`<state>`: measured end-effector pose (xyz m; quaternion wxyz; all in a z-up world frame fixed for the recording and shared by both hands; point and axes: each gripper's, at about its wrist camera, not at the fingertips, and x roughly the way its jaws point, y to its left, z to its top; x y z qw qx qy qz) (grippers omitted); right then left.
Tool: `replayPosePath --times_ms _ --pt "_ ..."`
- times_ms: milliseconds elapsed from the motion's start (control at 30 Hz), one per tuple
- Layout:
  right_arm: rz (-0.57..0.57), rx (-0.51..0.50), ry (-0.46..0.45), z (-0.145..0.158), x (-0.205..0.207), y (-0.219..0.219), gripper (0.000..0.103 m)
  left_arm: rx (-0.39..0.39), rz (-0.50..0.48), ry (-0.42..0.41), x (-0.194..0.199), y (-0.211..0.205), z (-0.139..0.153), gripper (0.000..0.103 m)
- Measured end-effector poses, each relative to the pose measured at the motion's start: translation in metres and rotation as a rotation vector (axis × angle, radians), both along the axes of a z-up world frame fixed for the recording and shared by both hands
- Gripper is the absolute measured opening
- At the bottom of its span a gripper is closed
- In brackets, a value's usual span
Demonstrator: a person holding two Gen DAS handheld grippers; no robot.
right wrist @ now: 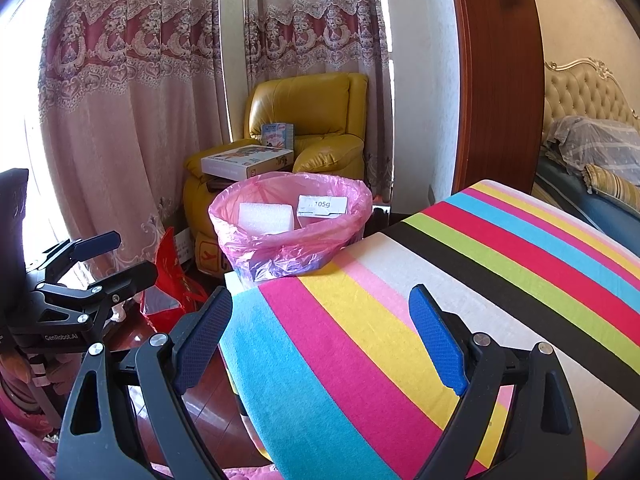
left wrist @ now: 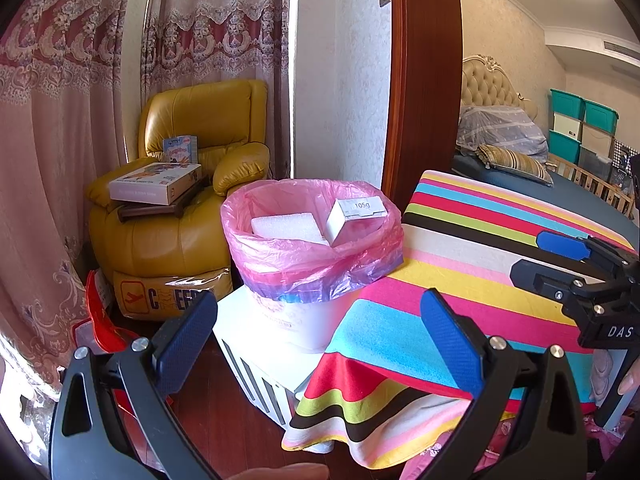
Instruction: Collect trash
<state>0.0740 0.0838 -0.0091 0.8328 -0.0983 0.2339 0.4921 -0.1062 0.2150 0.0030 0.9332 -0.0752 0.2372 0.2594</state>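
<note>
A white bin lined with a pink plastic bag (left wrist: 308, 256) (right wrist: 288, 240) stands on a white crate (left wrist: 256, 356) beside the striped table. Inside lie a white foam block (left wrist: 286, 228) (right wrist: 266, 216) and a white carton marked 105g (left wrist: 354, 214) (right wrist: 322, 206). My left gripper (left wrist: 320, 320) is open and holds nothing, its blue pads on either side of the bin's base and the cloth corner. My right gripper (right wrist: 322, 332) is open too, low over the striped cloth. Each gripper shows in the other's view, the right one (left wrist: 548, 256) and the left one (right wrist: 108, 252).
A table under a bright striped cloth (left wrist: 480, 264) (right wrist: 460, 304) fills the right. A yellow leather armchair (left wrist: 192, 208) (right wrist: 312, 136) with boxes on it stands behind the bin, before lace curtains. A red bag (right wrist: 172, 284) lies on the wooden floor. A bed (left wrist: 520, 152) and a dark wooden door frame (left wrist: 424, 80) are at the right.
</note>
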Motion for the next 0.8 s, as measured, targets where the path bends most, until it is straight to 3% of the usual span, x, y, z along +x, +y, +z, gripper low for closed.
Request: replayPosePath --times_ms 800 --pt "-0.003 0.0 0.007 -0.0029 -0.0009 0.0011 0.084 -0.002 0.001 0.002 -0.0003 -0.0005 -0.0012 0.098"
